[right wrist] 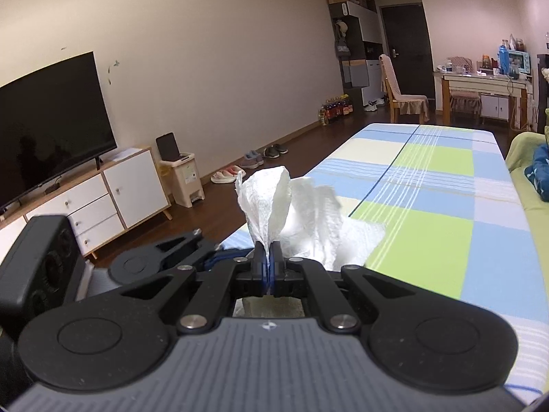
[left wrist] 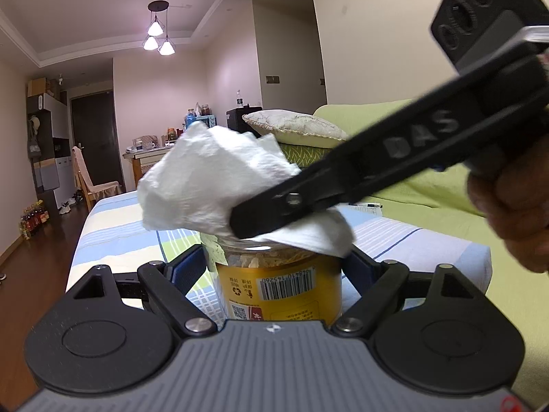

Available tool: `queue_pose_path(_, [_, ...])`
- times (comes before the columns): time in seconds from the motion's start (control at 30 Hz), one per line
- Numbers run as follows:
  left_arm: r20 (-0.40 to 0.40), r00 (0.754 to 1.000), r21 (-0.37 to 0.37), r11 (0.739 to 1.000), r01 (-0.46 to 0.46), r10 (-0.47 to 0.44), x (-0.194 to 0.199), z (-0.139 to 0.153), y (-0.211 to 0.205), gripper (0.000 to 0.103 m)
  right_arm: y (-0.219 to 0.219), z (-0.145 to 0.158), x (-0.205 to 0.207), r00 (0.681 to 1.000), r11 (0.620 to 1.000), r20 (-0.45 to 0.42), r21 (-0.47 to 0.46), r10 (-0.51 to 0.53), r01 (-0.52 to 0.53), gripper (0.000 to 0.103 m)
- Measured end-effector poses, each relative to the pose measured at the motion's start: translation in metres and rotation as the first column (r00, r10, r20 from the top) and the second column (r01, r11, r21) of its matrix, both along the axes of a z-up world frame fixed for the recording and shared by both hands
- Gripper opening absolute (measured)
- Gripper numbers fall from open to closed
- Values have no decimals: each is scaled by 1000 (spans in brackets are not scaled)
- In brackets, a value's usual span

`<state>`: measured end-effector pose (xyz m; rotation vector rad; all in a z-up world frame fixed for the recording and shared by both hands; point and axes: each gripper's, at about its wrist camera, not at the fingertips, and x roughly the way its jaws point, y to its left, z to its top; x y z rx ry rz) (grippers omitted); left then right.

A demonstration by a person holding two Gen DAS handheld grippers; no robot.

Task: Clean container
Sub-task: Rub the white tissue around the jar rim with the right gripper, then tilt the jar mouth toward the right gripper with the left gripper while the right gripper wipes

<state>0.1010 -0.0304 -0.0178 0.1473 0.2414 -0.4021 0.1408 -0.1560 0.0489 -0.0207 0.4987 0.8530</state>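
Observation:
A clear jar [left wrist: 279, 283] with a gold label and a barcode stands between the blue pads of my left gripper [left wrist: 274, 267], which is shut on it. The right gripper [left wrist: 247, 221] reaches in from the upper right, shut on a crumpled white paper towel [left wrist: 212, 185] that rests over the jar's open mouth. In the right wrist view the right gripper [right wrist: 267, 257] pinches the paper towel [right wrist: 291, 213] tightly, and the towel fans out above its fingers. The jar is hidden there; part of the left gripper [right wrist: 164, 257] shows at the left.
A checked blue, green and white cloth covers the table [right wrist: 429, 206]. A green sofa [left wrist: 429, 189] with a cushion [left wrist: 295, 127] lies to the right. A person's hand [left wrist: 514, 213] holds the right gripper. A TV cabinet [right wrist: 96, 199] and a bin [right wrist: 182, 178] stand by the far wall.

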Motion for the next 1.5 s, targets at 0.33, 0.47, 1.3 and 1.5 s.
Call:
queue_pose_path(0.33, [3, 1000, -2, 1000, 2, -2, -2, 1, -2, 86, -21, 5, -13, 999, 998, 28, -42, -45, 46, 0])
queue_pose_path(0.47, [5, 1000, -5, 1000, 1, -1, 0, 0, -1, 86, -14, 6, -22, 1000, 999, 18, -33, -14, 15, 1])
queue_pose_path(1.3, [-190, 974, 161, 975, 153, -121, 38, 51, -15, 99, -79, -3, -13, 972, 956, -28, 176, -231, 233, 0])
queue_pose_path(1.5, [-244, 964, 235, 957, 167, -108, 53, 50, -26, 92, -91, -16, -4, 966, 948, -52, 188, -252, 257, 0])
